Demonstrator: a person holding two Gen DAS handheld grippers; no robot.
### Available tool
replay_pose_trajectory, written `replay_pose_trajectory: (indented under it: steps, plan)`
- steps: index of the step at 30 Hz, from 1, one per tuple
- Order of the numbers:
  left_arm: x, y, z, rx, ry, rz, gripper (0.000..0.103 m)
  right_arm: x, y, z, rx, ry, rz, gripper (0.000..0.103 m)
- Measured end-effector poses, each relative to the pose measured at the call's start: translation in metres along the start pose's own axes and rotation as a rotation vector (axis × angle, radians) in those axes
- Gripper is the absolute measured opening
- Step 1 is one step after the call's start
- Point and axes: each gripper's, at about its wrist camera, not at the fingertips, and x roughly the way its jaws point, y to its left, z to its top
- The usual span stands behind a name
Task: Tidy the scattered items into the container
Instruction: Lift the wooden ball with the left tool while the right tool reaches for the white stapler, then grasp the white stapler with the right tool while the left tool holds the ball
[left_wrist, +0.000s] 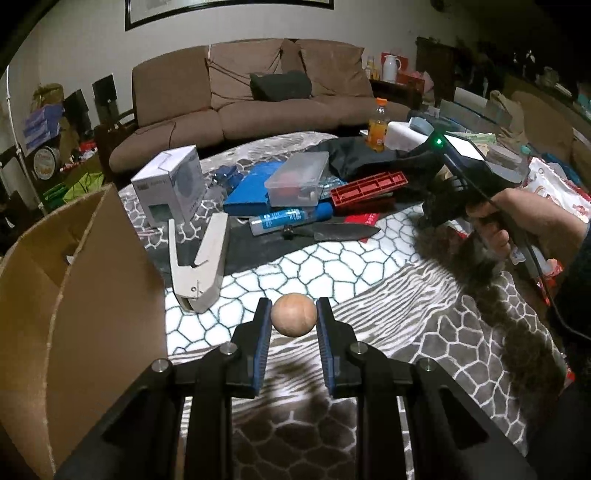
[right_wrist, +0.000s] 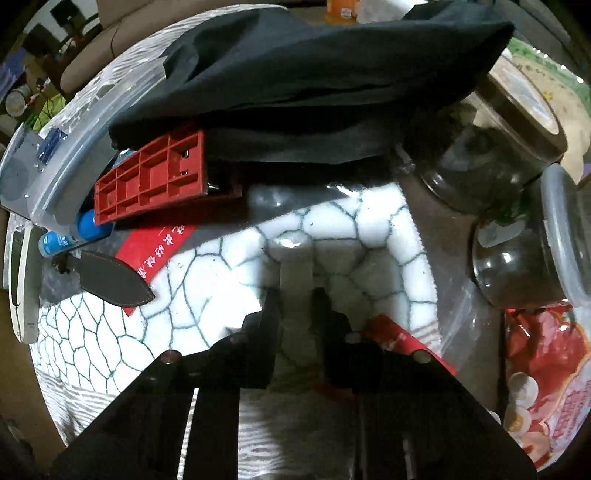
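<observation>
My left gripper (left_wrist: 294, 314) clamped on wooden ball (left_wrist: 294, 314), cardboard box (left_wrist: 74, 280) at its 9 o'clock. My right gripper (right_wrist: 297, 295) over patterned blanket (right_wrist: 351, 236), jaws narrow, nothing visible between; red tray (right_wrist: 149, 179) at 11 o'clock.

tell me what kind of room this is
Most likely a cluttered home living room: a brown sofa stands along the wall with a framed picture above it, and a patterned blanket in front is strewn with household items.
</observation>
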Motion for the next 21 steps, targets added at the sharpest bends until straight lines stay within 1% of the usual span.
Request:
replay_pose_trajectory:
  steps: [3, 7, 14, 19, 21]
  plan:
    - [-0.004, 0.001, 0.002, -0.002, -0.009, 0.002, 0.024, -0.006, -0.001, -0.005, 0.004, -0.006, 0.018, 0.016]
    - [-0.011, -0.002, 0.004, 0.006, -0.021, 0.004, 0.024, -0.023, -0.003, -0.014, 0.005, -0.043, 0.025, 0.016]
    - [-0.026, -0.004, 0.012, -0.004, -0.057, 0.002, 0.024, -0.090, 0.001, -0.034, -0.040, -0.199, 0.046, 0.016]
    - [-0.030, -0.008, 0.018, -0.010, -0.070, 0.005, 0.024, -0.136, 0.011, -0.046, -0.085, -0.363, 0.004, 0.016]
    - [-0.033, -0.009, 0.021, -0.015, -0.078, 0.007, 0.024, -0.154, 0.011, -0.054, -0.101, -0.418, 0.003, 0.016]
